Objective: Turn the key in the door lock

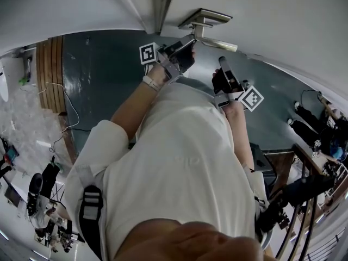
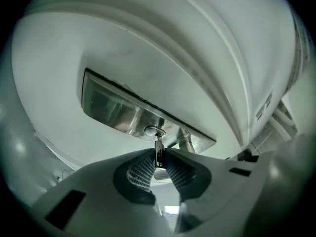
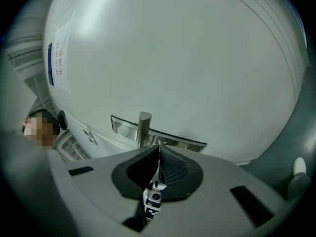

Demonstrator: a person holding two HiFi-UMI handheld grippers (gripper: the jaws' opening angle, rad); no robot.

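A silver key (image 2: 158, 150) sticks out of the round lock cylinder (image 2: 154, 130) in the brushed-metal door plate (image 2: 113, 107). My left gripper (image 2: 159, 156) is shut on the key's head, with a ribbed pad pressed against each side. In the head view the left gripper (image 1: 184, 48) reaches up under the door handle (image 1: 209, 23). My right gripper (image 1: 225, 76) hangs to the right, a little back from the door. Its pads (image 3: 168, 164) meet at the tips with nothing between them, just below the handle's stem (image 3: 143, 127). The key is hidden in the head view.
The white door (image 1: 272, 15) fills the top of the head view, above a dark teal floor (image 1: 98, 69). Cables and clutter lie at the left (image 1: 49, 189). A stair railing (image 1: 304, 222) stands at the lower right. A paper label (image 3: 60, 58) is stuck on the door.
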